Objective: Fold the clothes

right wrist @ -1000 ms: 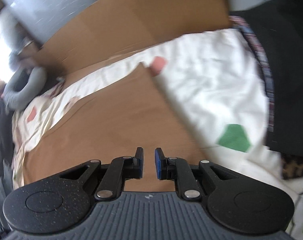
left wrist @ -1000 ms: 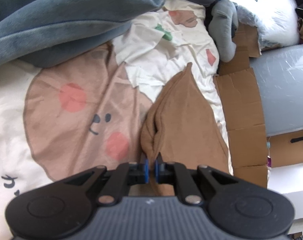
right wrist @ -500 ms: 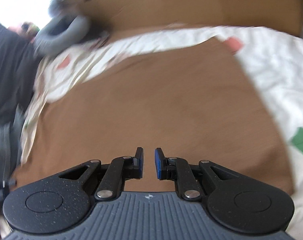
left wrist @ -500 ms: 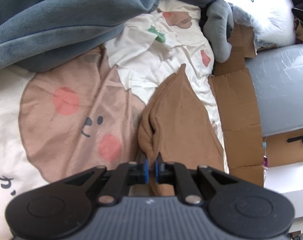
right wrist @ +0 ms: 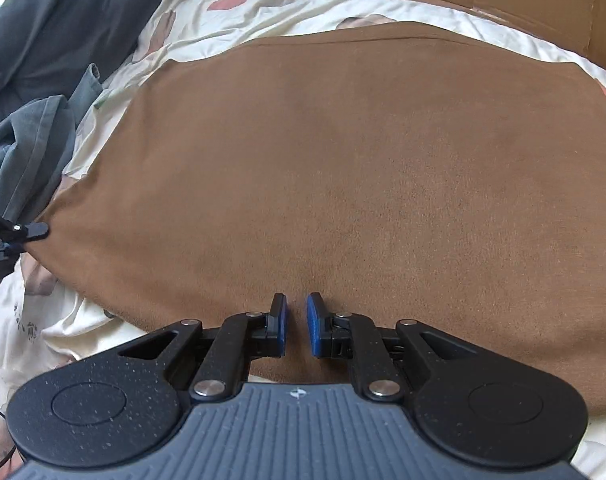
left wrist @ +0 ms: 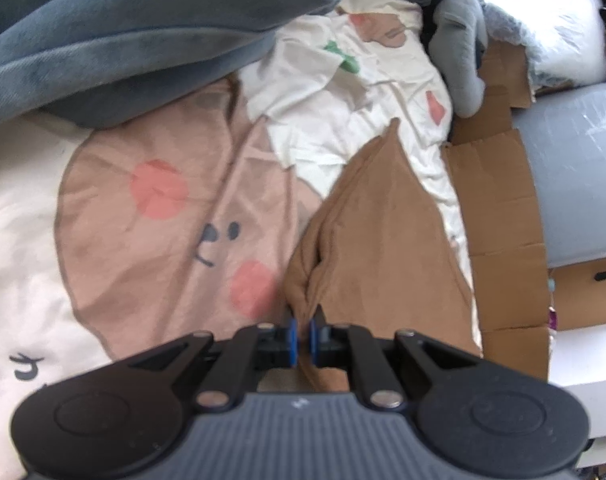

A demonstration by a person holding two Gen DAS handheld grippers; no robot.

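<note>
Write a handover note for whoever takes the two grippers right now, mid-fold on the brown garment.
Left gripper: jaws shut on a bunched corner of the brown garment.
Right gripper: jaws slightly apart, nothing between them, hovering over the garment's near edge.
Garment: spread mostly flat on the cartoon-print bedsheet; blue blanket piled beside it, cardboard along the bed's far side.
Done: garment laid out, one corner pinched.
Left: probably grip the near edge with the right gripper, then fold the garment over. No finished fold is visible yet.
</note>
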